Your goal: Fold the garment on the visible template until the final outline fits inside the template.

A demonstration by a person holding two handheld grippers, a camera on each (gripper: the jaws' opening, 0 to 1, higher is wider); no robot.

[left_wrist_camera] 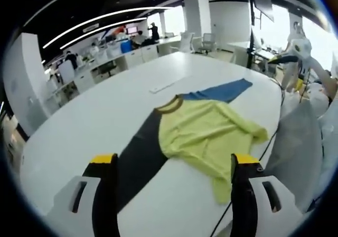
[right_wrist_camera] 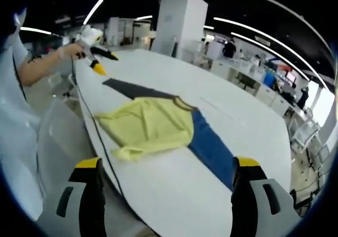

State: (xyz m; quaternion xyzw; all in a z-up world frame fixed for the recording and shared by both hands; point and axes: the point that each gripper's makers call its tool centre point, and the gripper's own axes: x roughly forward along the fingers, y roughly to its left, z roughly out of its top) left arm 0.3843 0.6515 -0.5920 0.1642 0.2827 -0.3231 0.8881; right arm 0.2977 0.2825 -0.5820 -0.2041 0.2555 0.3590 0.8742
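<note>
A yellow garment [left_wrist_camera: 211, 131] with a brown collar [left_wrist_camera: 170, 105] lies crumpled on the white table [left_wrist_camera: 95, 121]. From the collar a dark grey band [left_wrist_camera: 140, 158] runs toward me and a blue band [left_wrist_camera: 224, 91] runs away. My left gripper [left_wrist_camera: 174, 160] is open above the table's near edge, empty, short of the garment. In the right gripper view the yellow garment [right_wrist_camera: 150, 123], dark band [right_wrist_camera: 129, 89] and blue band [right_wrist_camera: 211, 147] lie ahead of my open, empty right gripper [right_wrist_camera: 167, 163]. The left gripper [right_wrist_camera: 96, 57] hangs over the table's far end in a hand.
A black cable [right_wrist_camera: 100, 136] follows the table's edge by the person's white clothing [right_wrist_camera: 21, 142]. A thin white strip [left_wrist_camera: 166, 84] lies beyond the garment. Desks, chairs and white pillars [right_wrist_camera: 179, 20] stand behind. The right gripper [left_wrist_camera: 293, 52] is held up at the table's right edge.
</note>
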